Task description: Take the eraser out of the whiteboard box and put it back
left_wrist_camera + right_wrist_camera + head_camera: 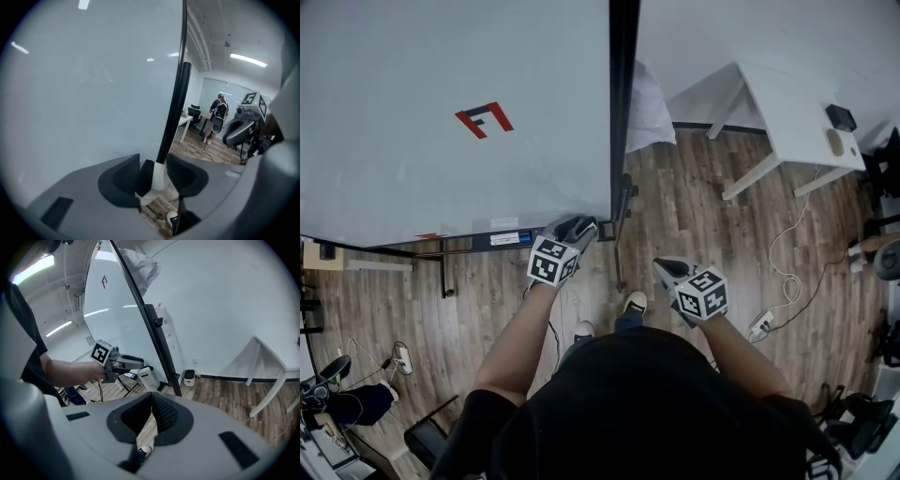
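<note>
The eraser (159,176), white with a black felt side, sits between the jaws of my left gripper (153,174). The felt side lies against the left pad and a thin gap shows at the right pad. The right gripper view shows the eraser (149,378) at the left gripper's tip, by the whiteboard's lower corner. In the head view my left gripper (579,228) is at the bottom right corner of the whiteboard (441,141), by its tray (502,239). I cannot make out the box. My right gripper (667,270) hangs apart over the floor, shut and empty (151,404).
The whiteboard's black side post (623,112) runs down to the floor stand. A white table (787,112) stands at the right, with a cable and power strip (761,325) on the wood floor. A person (218,117) stands far back in the room.
</note>
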A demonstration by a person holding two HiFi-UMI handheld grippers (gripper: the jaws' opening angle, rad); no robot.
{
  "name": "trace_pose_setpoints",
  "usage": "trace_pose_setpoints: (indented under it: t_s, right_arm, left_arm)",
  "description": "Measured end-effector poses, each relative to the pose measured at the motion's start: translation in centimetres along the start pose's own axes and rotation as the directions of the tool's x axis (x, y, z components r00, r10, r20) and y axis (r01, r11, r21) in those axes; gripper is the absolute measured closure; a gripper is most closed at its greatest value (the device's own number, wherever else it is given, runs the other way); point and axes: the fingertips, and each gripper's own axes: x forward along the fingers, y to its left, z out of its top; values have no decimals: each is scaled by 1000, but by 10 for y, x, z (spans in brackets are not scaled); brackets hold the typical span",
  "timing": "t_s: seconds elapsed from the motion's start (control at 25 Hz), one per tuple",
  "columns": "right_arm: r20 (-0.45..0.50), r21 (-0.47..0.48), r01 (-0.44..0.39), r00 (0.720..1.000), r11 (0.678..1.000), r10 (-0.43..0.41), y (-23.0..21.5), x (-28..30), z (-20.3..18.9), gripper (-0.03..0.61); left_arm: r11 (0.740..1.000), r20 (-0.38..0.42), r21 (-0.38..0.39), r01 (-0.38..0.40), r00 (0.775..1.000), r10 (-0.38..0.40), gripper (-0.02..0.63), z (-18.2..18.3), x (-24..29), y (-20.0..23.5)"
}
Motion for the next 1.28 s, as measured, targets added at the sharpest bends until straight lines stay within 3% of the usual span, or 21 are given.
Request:
trace_pose_setpoints:
  t_s: [0.52,1.28]
  right_arm:
    - [8,-56,-13,1000,998,13,20,0,14,580]
    - [65,-73,13,998,997,-8,52,2,37,581]
  left_arm:
    - [1000,61,17,-19,998,18,428,18,-43,3]
    - [1000,120,21,-20,993,17,443,14,-117,-1]
